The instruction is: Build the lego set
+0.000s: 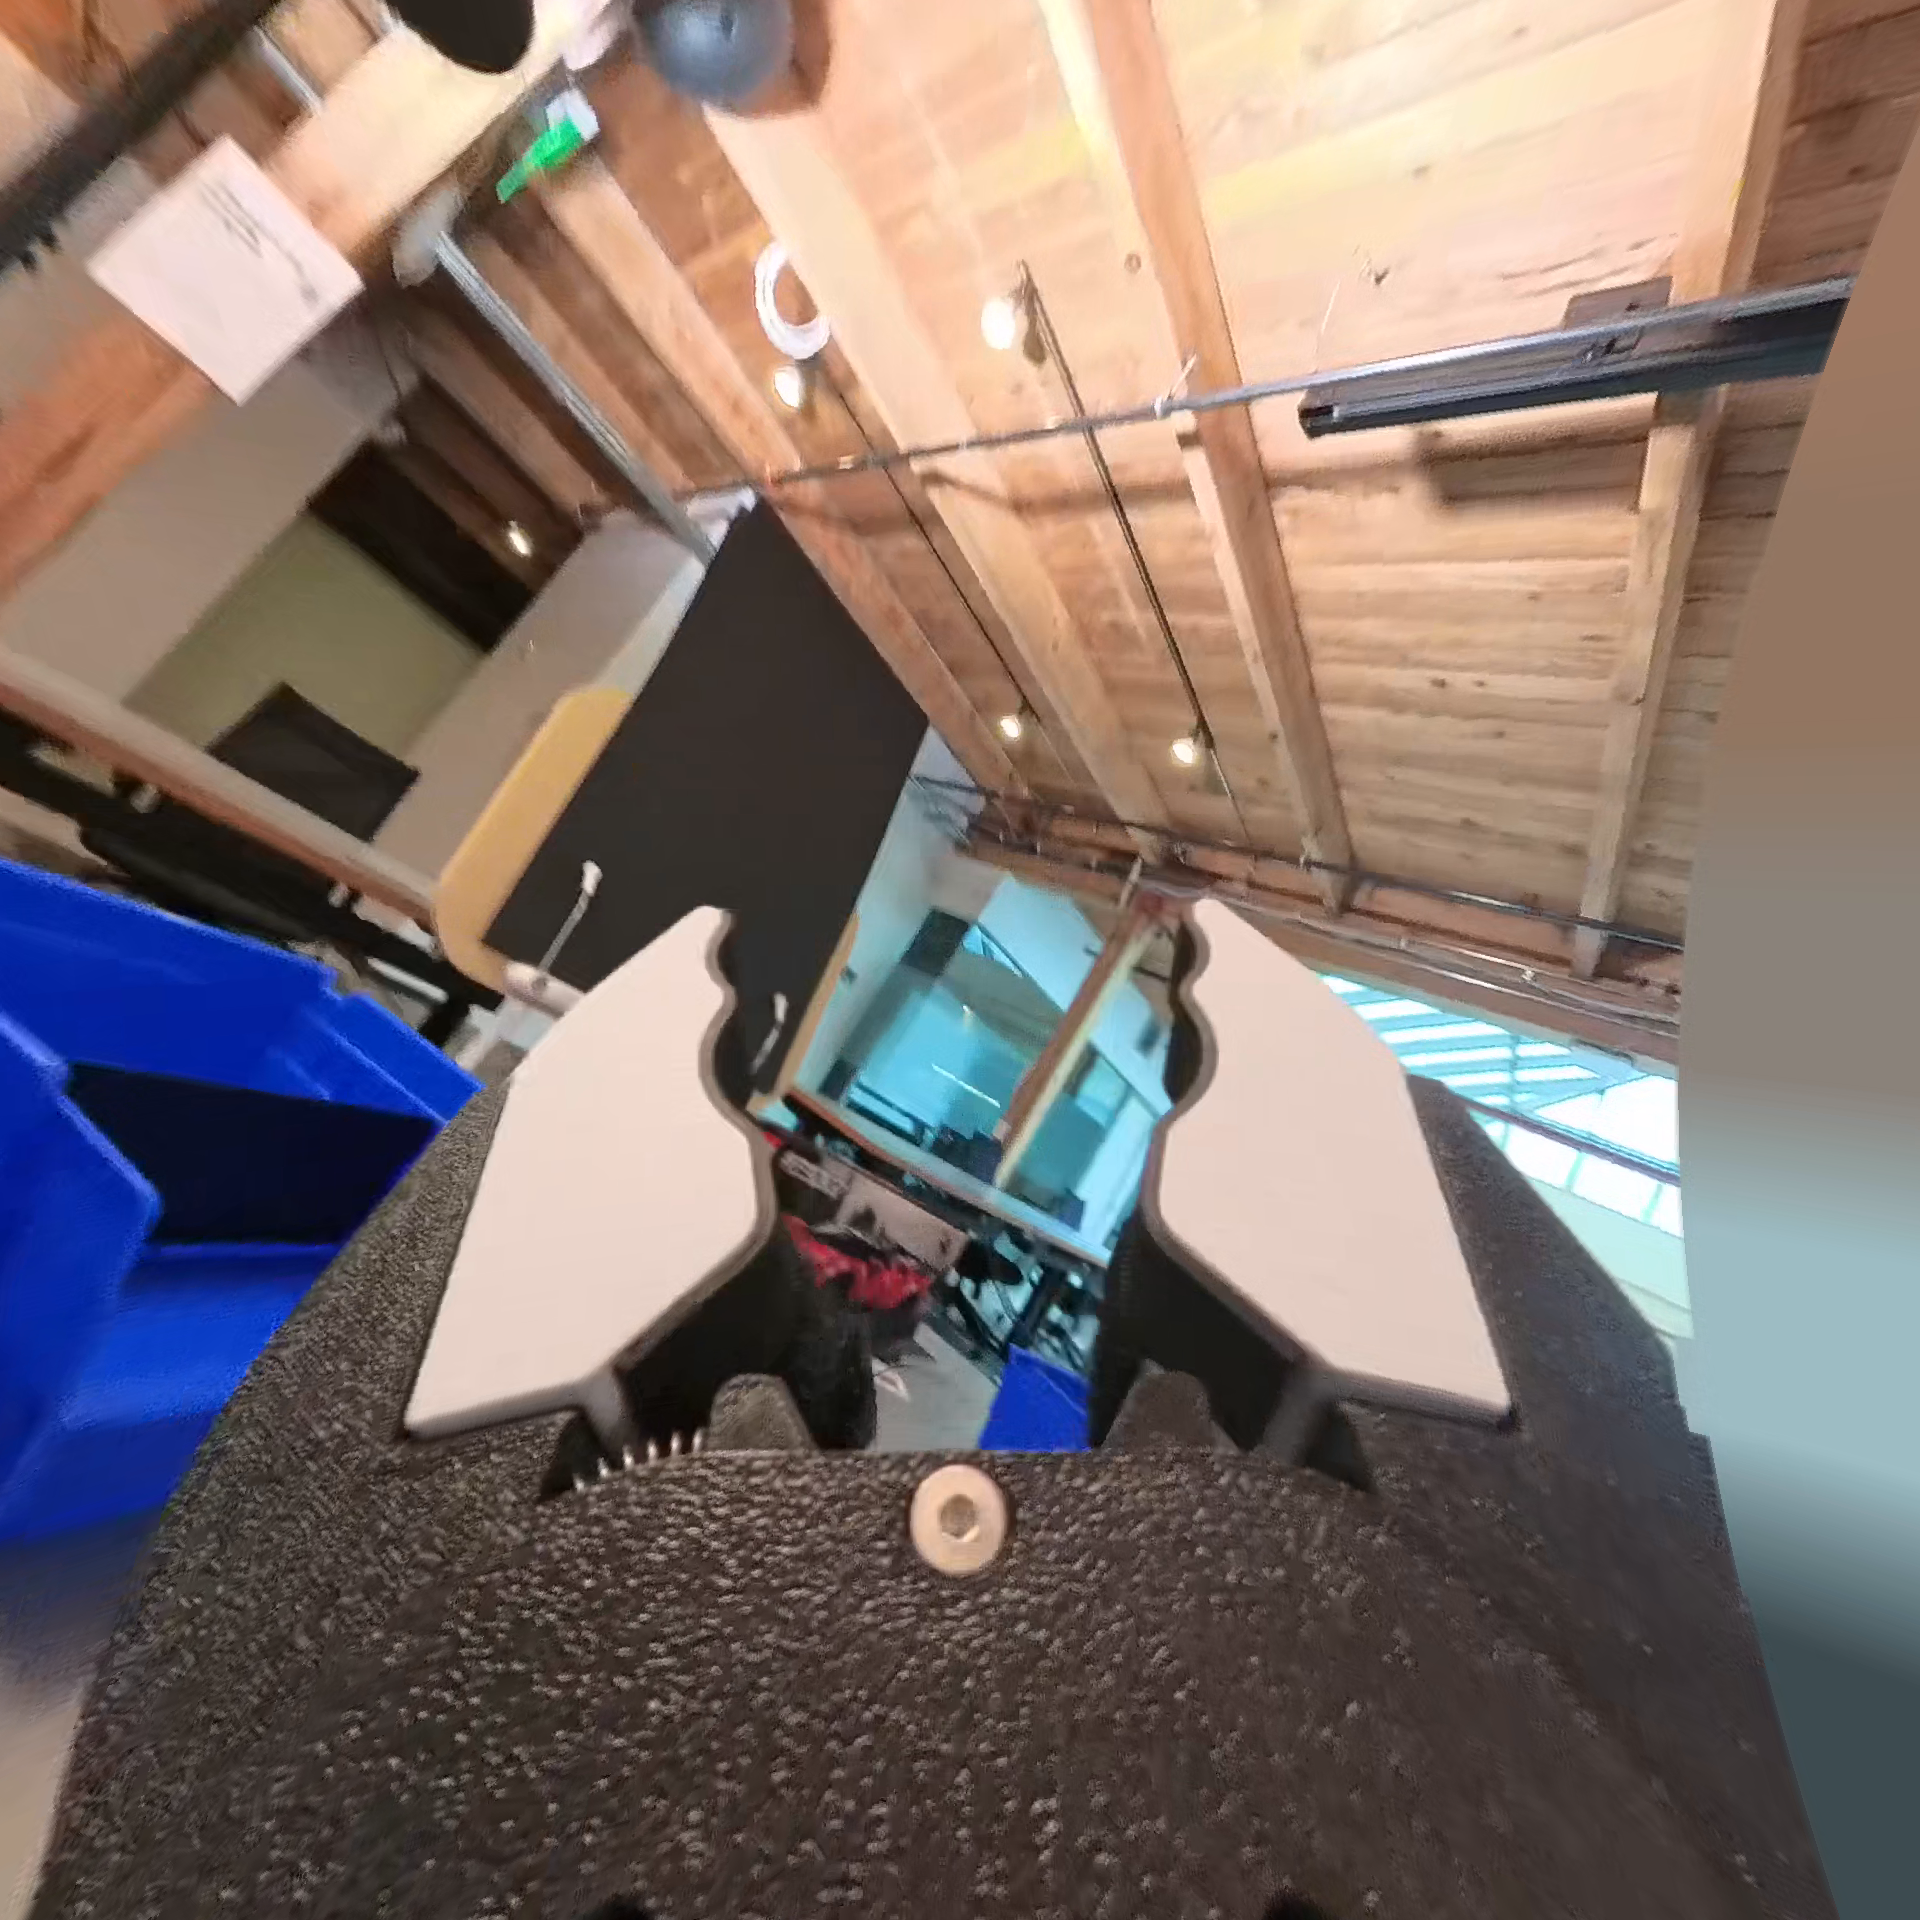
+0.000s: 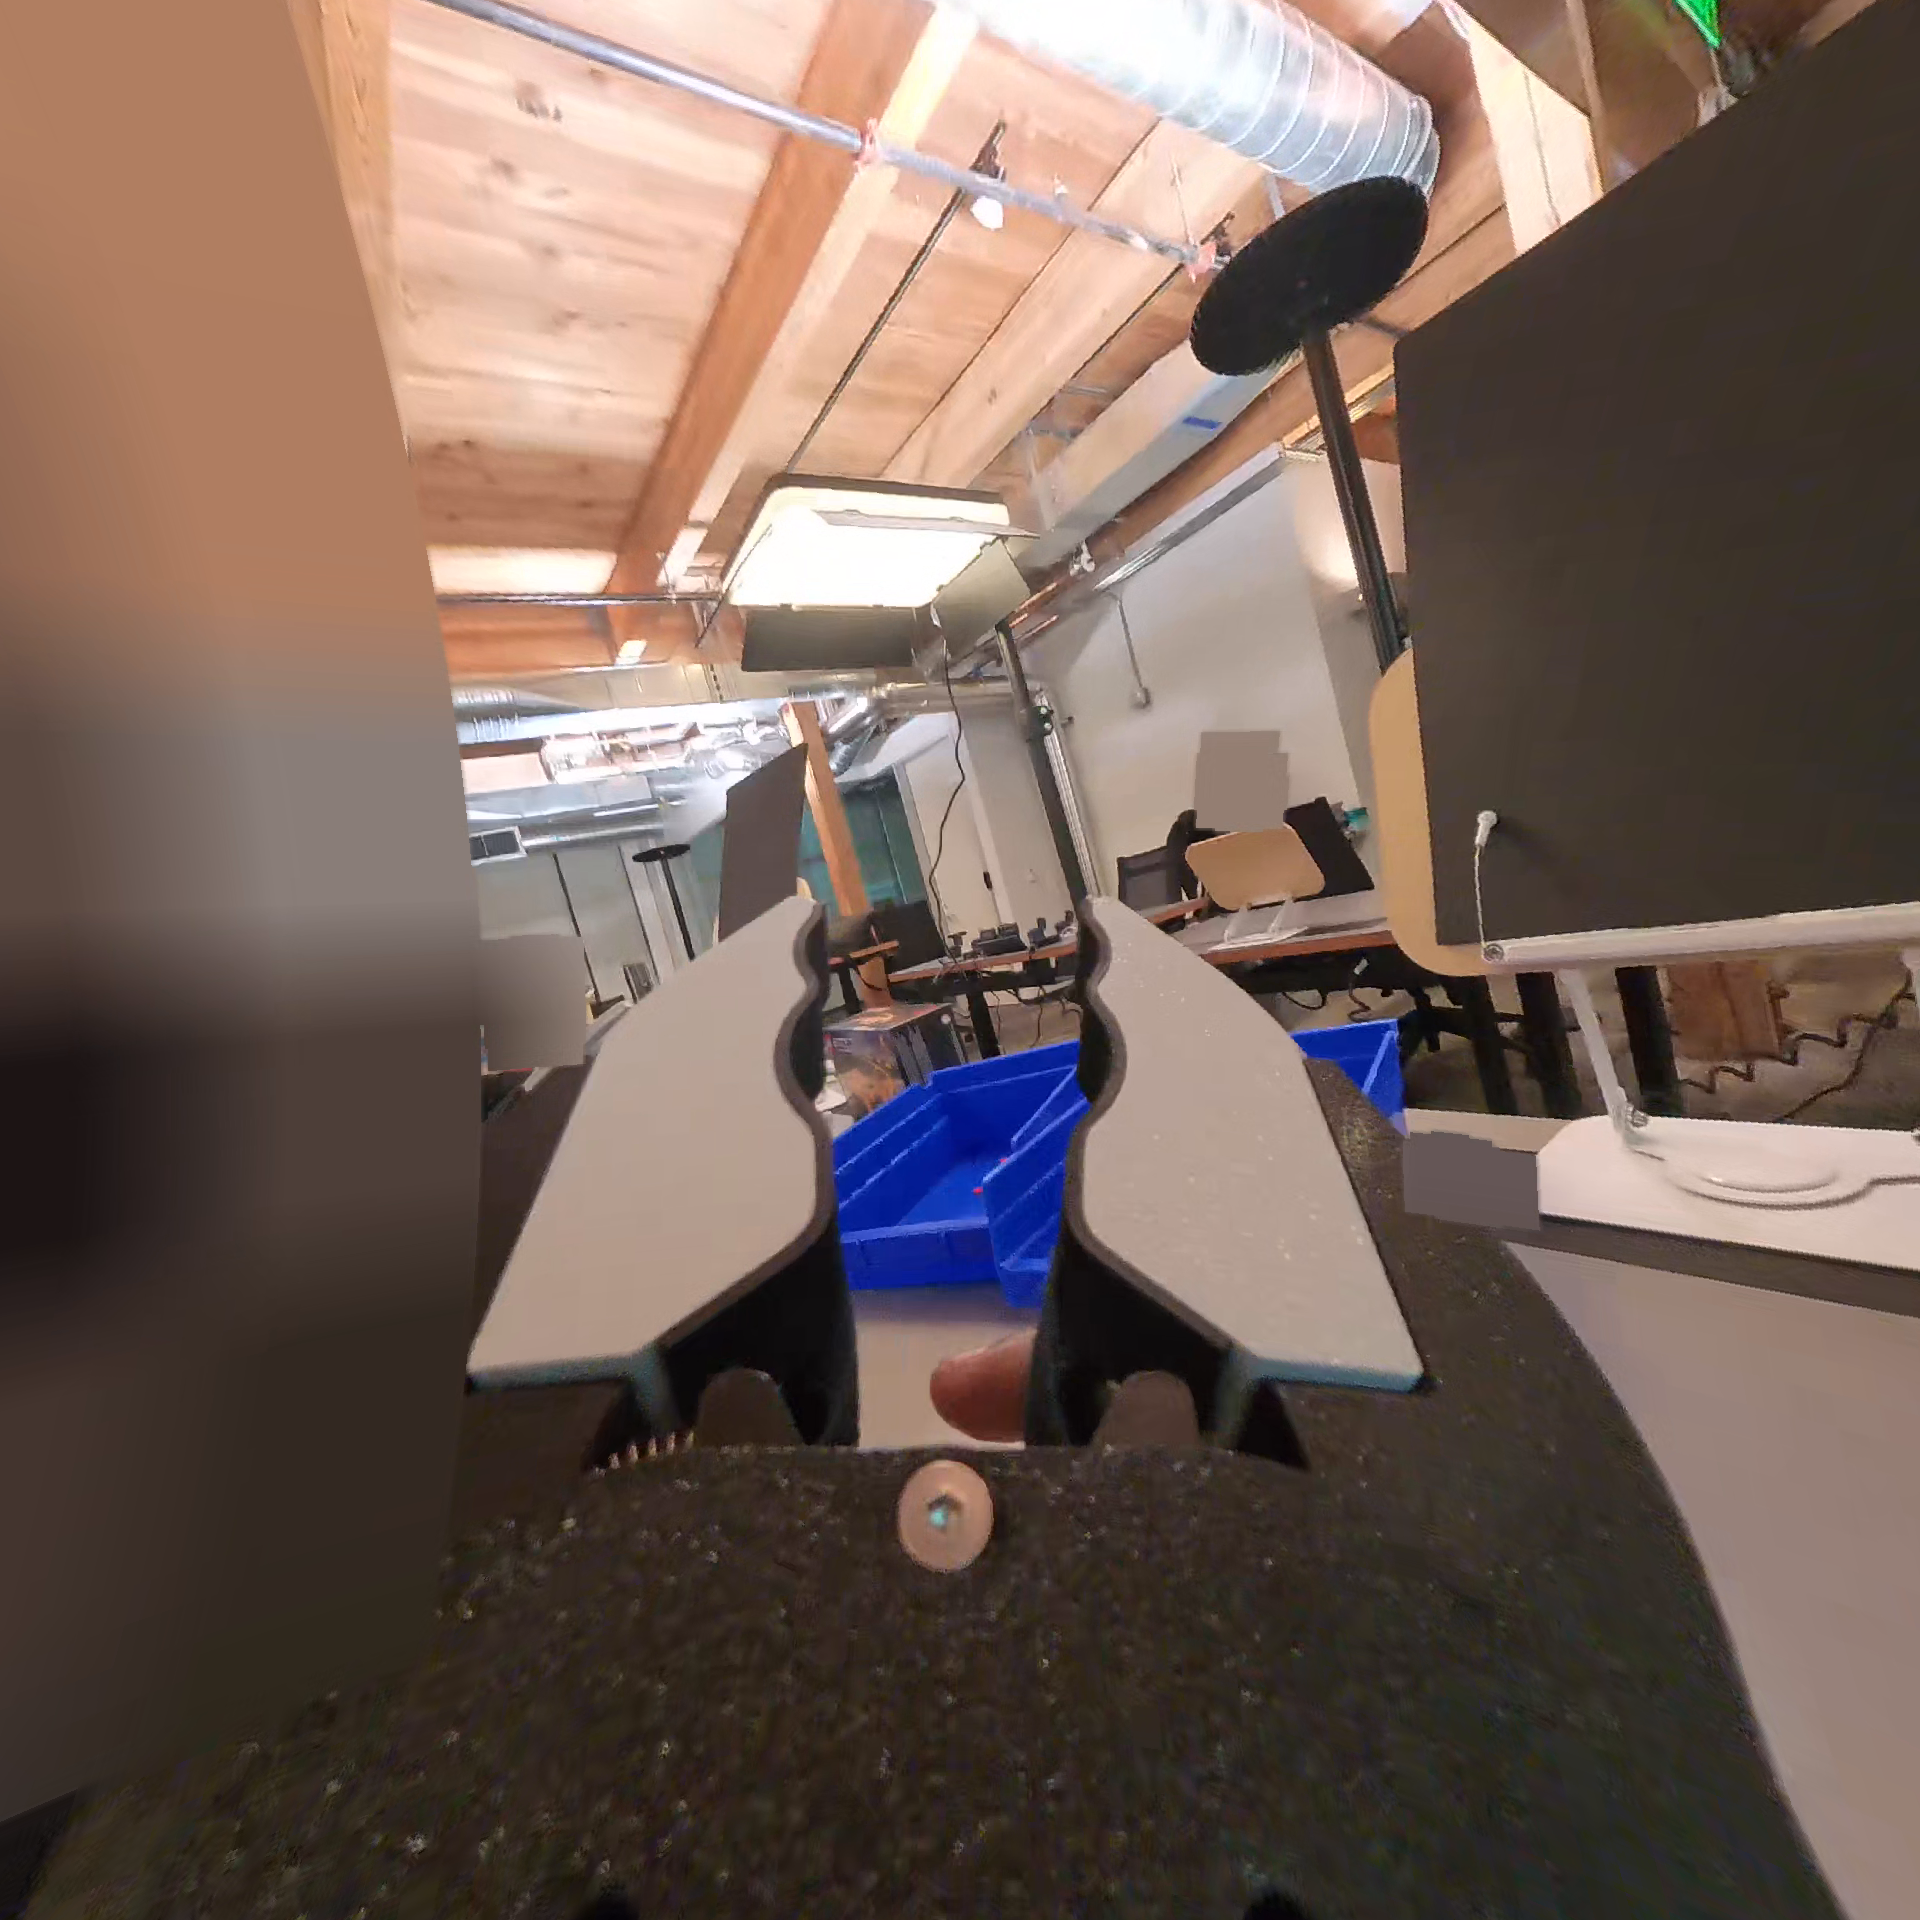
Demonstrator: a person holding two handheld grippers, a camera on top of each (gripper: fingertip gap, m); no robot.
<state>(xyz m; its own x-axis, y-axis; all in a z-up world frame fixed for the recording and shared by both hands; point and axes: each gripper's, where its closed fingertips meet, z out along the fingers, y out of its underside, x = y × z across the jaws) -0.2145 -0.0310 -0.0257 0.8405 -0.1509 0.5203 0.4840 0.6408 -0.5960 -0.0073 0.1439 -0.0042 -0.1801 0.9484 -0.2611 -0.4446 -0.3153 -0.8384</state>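
Note:
No lego piece shows clearly in either view. My left gripper (image 1: 956, 966) is open and empty, tilted steeply up toward the wooden ceiling. My right gripper (image 2: 951, 956) is open and empty, raised above the grey table (image 2: 1714, 1475) and pointing across it at blue bins (image 2: 935, 1195); tiny red specks lie in one bin, too small to identify. A fingertip (image 2: 982, 1387) shows low between the right gripper's fingers.
Large blue bins (image 1: 156, 1195) stand close at the left in the left wrist view. A black panel on a white stand (image 2: 1662, 623) rises at the right. A white stand base (image 2: 1725, 1179) sits on the table's right side. Desks and chairs stand far behind. One gripper's finger ends stand about 30 cm off the other's.

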